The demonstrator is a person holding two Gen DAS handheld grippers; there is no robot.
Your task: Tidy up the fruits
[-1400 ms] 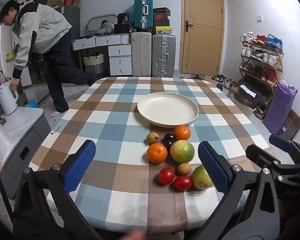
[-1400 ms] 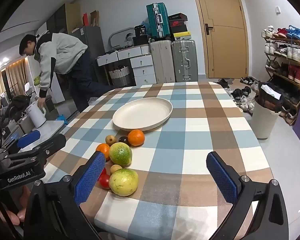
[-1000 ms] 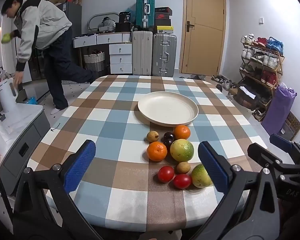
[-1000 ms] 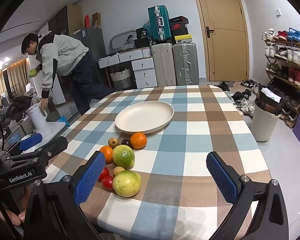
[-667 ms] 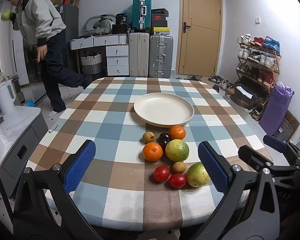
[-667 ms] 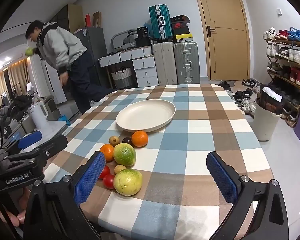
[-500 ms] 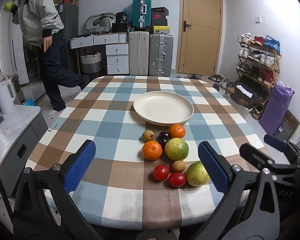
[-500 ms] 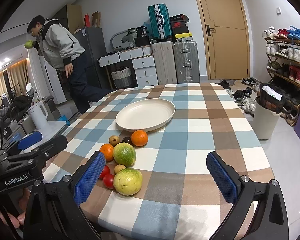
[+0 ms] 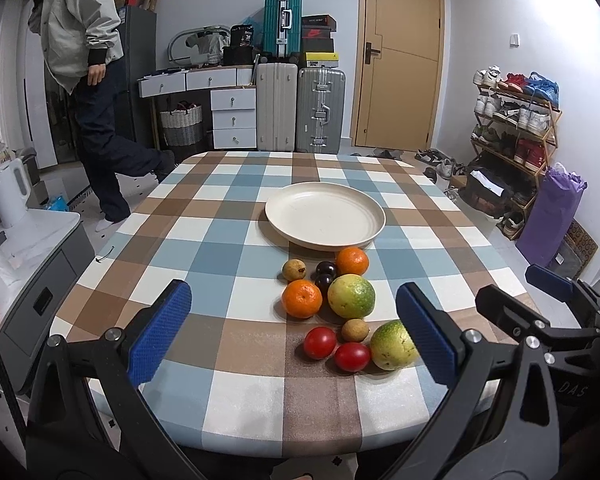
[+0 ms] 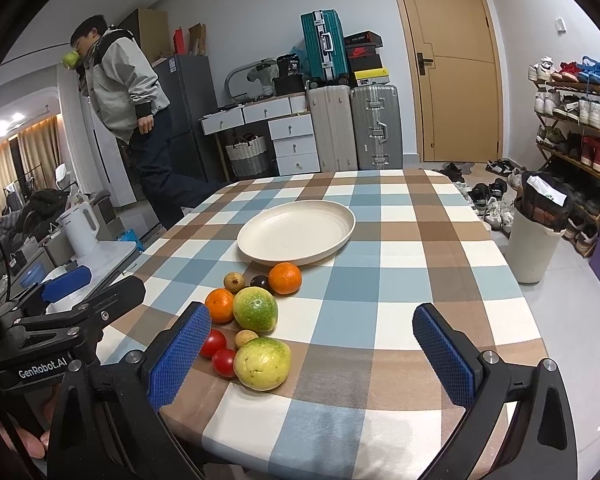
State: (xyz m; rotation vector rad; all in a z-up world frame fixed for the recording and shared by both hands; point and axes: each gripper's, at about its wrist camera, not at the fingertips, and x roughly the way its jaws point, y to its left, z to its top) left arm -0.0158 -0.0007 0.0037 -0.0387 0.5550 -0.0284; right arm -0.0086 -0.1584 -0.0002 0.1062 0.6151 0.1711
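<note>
Left gripper (image 9: 296, 334) held wide apart, empty, above near table edge; blue pads (image 9: 158, 338) flanking fruit cluster in left wrist view. Right gripper (image 10: 312, 356) likewise spread wide, empty, hovering over near right part of table (image 10: 420, 280). Neither touching anything.

Just ahead, on checked cloth: two red tomatoes (image 9: 320, 343) side by side, small brown fruit (image 9: 355, 329) touching or nearly touching them, near green citrus (image 9: 392, 345) at right of that row. Behind: orange (image 9: 302, 298), second green citrus (image 9: 351, 295), two dark plums (image 9: 326, 274), brownish fruit (image 9: 294, 270), second orange (image 9: 352, 261). Beyond, cream plate (image 9: 324, 216), bare, rim just short of far orange. Nothing moved to plate yet, judging by layout.

Judged step: first pick, not begun. Suggested handling:
- Near green citrus best for right gripper: outermost, free on right side.
- Approach from above, pads straddling widest part; tomatoes close at left, so left pad lowered carefully into that gap.
- Firm but gentle closing; round skin likely to roll or slip.
- Tomatoes soft, light squeeze only.
- Set down deep in plate, leaving room for the rest.

Person in background by fridge (image 10: 188, 116), well apart from table.
</note>
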